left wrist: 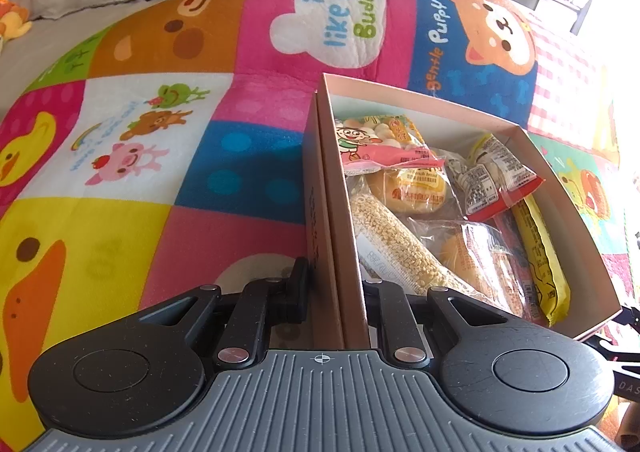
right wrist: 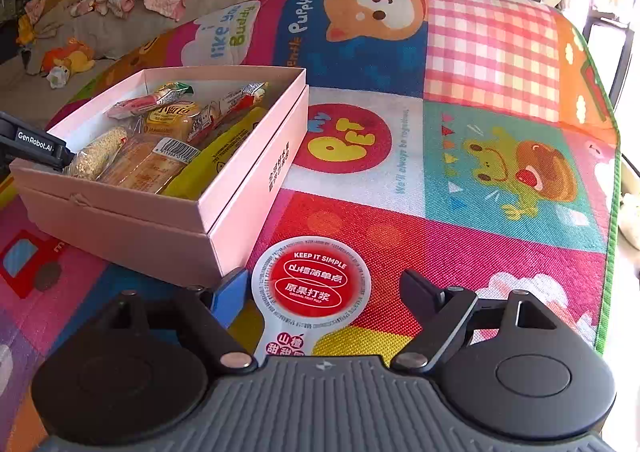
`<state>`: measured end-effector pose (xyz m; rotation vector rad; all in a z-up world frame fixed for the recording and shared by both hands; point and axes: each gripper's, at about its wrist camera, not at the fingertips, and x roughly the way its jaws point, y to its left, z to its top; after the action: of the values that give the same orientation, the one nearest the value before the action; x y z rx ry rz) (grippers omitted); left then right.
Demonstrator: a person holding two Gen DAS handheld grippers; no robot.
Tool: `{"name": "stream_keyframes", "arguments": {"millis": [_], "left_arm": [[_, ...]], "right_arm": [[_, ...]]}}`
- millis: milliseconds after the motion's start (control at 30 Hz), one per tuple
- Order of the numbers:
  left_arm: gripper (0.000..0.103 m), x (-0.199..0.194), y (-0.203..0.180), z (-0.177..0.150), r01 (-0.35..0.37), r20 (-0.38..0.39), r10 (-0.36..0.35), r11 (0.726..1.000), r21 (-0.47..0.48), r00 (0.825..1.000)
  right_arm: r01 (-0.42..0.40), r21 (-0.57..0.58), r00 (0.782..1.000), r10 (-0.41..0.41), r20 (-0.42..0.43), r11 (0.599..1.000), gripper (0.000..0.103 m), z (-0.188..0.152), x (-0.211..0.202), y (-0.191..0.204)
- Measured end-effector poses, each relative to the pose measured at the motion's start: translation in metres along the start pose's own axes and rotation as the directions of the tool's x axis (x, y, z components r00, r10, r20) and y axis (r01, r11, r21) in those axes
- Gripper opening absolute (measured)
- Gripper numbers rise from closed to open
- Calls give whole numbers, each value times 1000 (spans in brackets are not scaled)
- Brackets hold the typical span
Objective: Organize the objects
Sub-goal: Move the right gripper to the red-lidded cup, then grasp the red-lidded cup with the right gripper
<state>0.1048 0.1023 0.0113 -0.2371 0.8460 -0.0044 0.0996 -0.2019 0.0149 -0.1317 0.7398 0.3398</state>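
Snack cup [right wrist: 316,284] between parted right tongs [right wrist: 326,292], lower part hidden.

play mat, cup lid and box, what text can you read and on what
"i like you Buddy": play mat
"gentle Puppy": mat
"My PET": mat
"KEEP IT SIMPLE": cup lid
"GenRobot.AI": left gripper
Print on box side and snack wrappers: too small to read

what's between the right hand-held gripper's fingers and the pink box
Only bare play mat in the right wrist view. The round red-lidded cup sits between the right hand-held gripper fingers, beside the pink box.
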Motion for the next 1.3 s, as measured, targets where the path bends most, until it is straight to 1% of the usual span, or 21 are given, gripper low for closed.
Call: {"name": "stream_keyframes", "arguments": {"millis": [33, 67, 233, 367, 600, 700, 767, 867, 967, 1033, 1200, 1300], "left_arm": [[18, 0, 0, 0, 0, 0, 0, 1000, 1, 1000], [18, 0, 0, 0, 0, 0, 0, 1000, 1, 1000], [18, 0, 0, 0, 1, 0, -1, 1000, 2, 1000], [18, 0, 0, 0, 0, 0, 0, 1000, 3, 1000], [18, -1, 0, 0, 3, 2, -3, 1000, 1, 1000], [18, -1, -1, 0, 1, 3, -1, 1000, 5, 1000], [18, -1, 0, 0, 0, 4, 0, 1000, 5, 1000], [18, -1, -1, -1, -1, 5, 1, 1000, 6, 1000], [18, -1, 0, -1, 0, 6, 0, 1000, 7, 1000], [18, -1, 0, -1, 2, 8, -2, 1000, 9, 1000], [18, -1, 1, -3, 15, 16, -15, 1000, 11, 1000], [19, -1, 2, -3, 17, 20, -18, 1000, 10, 1000]], "right_arm": [[-8, 12, 1000, 8, -1, 1000, 68, 1, -1, -2], [0, 14, 1000, 0, -2, 1000, 61, 1, -1, -2], [29, 51, 1000, -29, -2, 998, 62, -6, -7, -8], [53, 69, 999, -53, -13, 996, 62, -17, -21, -14], [65, 62, 996, -61, -64, 996, 62, -46, -62, -16], [52, 43, 996, -49, -74, 998, 62, -53, -81, -10], [47, 25, 997, -45, -66, 999, 62, -52, -93, -4], [7, 14, 1000, -6, -22, 1000, 62, -35, -116, 7], [-52, -4, 998, 52, 46, 999, 62, -7, -133, 21], [-90, -29, 993, 92, 79, 996, 62, 14, -136, 33], [-139, -85, 980, 150, 132, 987, 62, 68, -122, 67], [-171, -80, 972, 182, 148, 982, 62, 98, -105, 82]]}}
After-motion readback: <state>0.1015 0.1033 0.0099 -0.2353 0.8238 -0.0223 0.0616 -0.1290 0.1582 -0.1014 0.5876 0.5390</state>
